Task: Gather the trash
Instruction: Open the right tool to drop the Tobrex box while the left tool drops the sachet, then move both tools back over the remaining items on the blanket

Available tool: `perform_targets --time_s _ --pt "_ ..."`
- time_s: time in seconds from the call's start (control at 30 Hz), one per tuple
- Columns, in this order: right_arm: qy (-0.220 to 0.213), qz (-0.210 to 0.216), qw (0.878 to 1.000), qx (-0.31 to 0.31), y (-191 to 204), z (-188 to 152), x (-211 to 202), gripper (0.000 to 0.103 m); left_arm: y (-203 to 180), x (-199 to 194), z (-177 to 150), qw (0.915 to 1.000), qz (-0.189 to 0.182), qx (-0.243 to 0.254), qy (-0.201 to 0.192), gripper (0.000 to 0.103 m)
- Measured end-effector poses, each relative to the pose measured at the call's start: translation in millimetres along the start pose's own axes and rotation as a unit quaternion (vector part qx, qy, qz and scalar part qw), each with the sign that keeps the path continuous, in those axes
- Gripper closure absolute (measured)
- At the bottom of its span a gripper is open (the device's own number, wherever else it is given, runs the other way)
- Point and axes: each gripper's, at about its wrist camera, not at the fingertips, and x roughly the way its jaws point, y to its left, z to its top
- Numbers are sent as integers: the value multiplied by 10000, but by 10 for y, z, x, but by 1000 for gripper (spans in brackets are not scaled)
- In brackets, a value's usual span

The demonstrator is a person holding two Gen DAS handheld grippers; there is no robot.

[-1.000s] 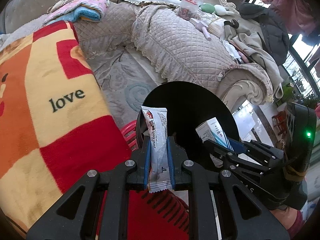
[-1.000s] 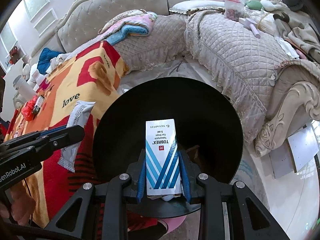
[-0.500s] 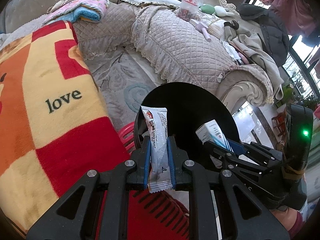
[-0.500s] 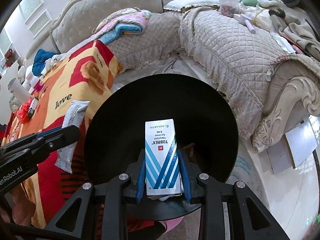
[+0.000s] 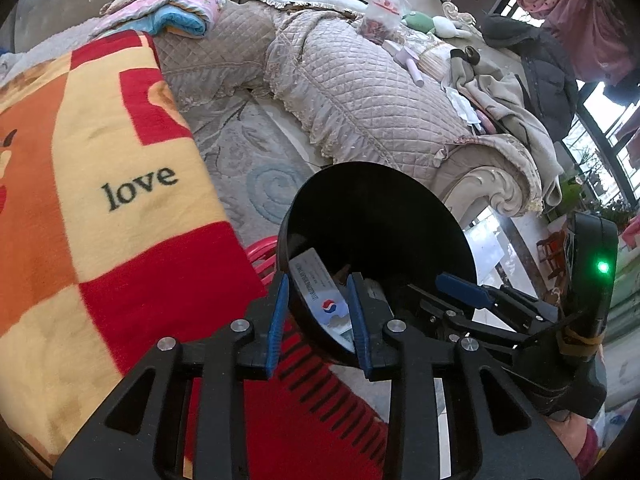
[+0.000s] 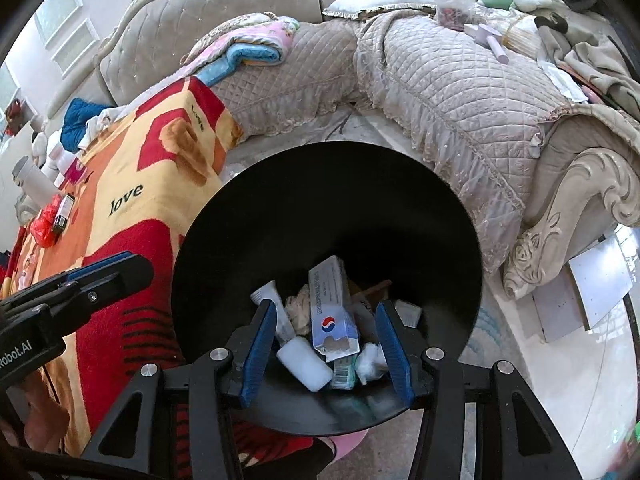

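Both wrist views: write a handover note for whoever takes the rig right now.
Left gripper: jaws opening, nothing between them.
Right gripper: jaws opening, nothing between them.
Both hang over the black bin.
Bin holds a blue-and-white box, a white tube, and crumpled scraps.
Done: these pieces are in the bin.
Left: red wrapper and small dark box on the blanket may be next.

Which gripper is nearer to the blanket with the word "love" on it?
Left. The left gripper, jaws opening and empty, sits at the bin's rim right beside the blanket. The right gripper, also opening and empty, is over the bin's middle, farther from it.
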Motion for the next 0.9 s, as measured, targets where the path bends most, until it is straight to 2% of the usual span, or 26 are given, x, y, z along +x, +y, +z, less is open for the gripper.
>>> perform_targets --time_s 0.27,0.33,0.37,0.4,0.6,0.8,0.9 --pt "-32 104 9998 -161 226 4 -43 53 151 -150 -50 9997 165 -120 -96 75" --pt "-55 133 9997 -206 292 8 -58 50 241 -212 -76 9996 166 -213 -115 75" --pt "-75 159 9996 -238 340 14 -74 45 280 -244 -87 9994 187 -248 -128 75" --pt "-94 182 9995 -259 376 16 -86 42 341 -290 -104 9992 231 -292 -152 75" --pt "-98 356 9979 -527 720 6 -105 42 720 -564 -240 9964 569 -570 -274 75" --pt "-32 557 9940 -939 1183 -25 -60 41 1157 -860 -428 9891 1056 -928 -440 75" --pt "8 688 9910 -1147 1457 -42 -25 38 1377 -1009 -533 9853 1185 -1125 -496 69"
